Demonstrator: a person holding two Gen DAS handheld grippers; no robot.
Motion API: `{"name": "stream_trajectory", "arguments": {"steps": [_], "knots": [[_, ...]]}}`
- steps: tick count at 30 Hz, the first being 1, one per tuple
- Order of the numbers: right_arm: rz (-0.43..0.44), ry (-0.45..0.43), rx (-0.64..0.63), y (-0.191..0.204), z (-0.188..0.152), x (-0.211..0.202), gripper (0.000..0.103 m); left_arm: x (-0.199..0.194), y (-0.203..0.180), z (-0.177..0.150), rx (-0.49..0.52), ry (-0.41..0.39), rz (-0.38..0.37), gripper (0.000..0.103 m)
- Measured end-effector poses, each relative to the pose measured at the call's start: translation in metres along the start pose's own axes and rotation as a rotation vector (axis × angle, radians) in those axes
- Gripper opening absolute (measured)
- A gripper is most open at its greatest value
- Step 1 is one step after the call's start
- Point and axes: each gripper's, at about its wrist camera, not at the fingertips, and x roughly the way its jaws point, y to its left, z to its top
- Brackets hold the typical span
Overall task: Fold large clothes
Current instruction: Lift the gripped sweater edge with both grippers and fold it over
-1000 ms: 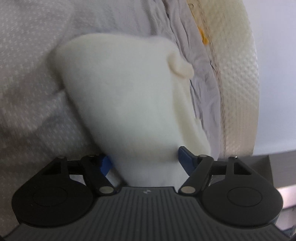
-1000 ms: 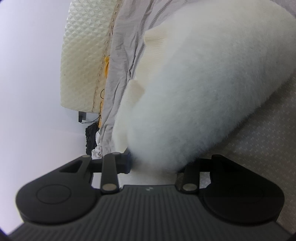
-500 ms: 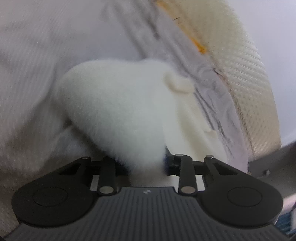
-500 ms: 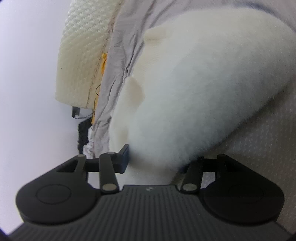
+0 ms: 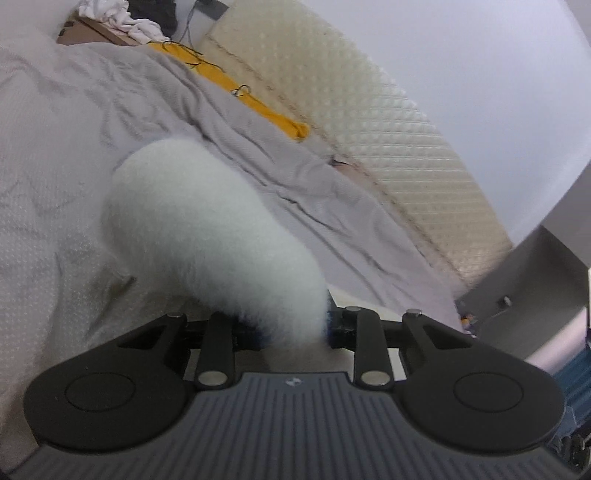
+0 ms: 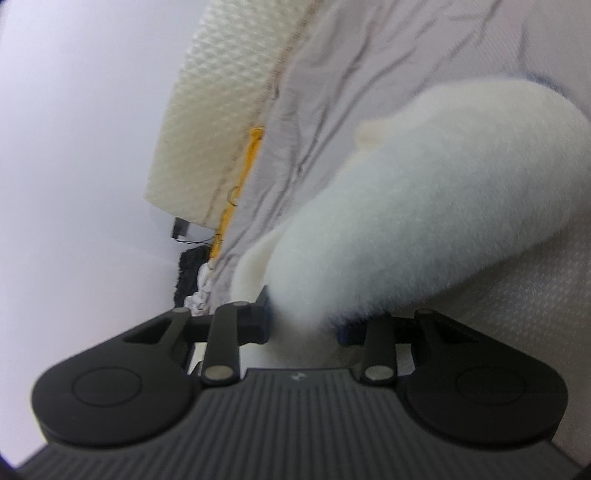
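A fluffy white fleece garment (image 5: 207,229) hangs bunched from my left gripper (image 5: 291,328), which is shut on its edge; the blue pads are mostly buried in the pile. In the right wrist view the same white garment (image 6: 424,206) stretches up and right from my right gripper (image 6: 303,321), also shut on it. A cream ribbed cuff or collar (image 6: 369,133) pokes out at the garment's upper edge. The garment droops toward the grey bedsheet (image 5: 55,155).
The bed has a rumpled grey sheet (image 6: 369,55) and a cream quilted mattress edge (image 5: 388,122) with a yellow strip (image 5: 258,107). A cardboard box with white cloth (image 5: 110,18) sits at the far end. A grey cabinet (image 5: 546,280) stands on the right.
Both grippers have lifted and swung with the garment; the left view now faces along the bed. The left jaws closed in tighter on the fleece over the last second.
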Motion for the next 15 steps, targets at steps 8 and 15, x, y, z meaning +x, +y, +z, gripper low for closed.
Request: {"name": "stream_trajectory", "arguments": {"steps": [8,15], "knots": [[0.003,0.008,-0.012,0.022,-0.017,-0.054,0.036,-0.058,-0.015,0.008,0.038,0.095,-0.035,0.031],[-0.027,0.035,-0.017,0.017,-0.036,-0.077,0.039,-0.1,-0.001,-0.021,0.034,0.136,-0.026,0.032]]}}
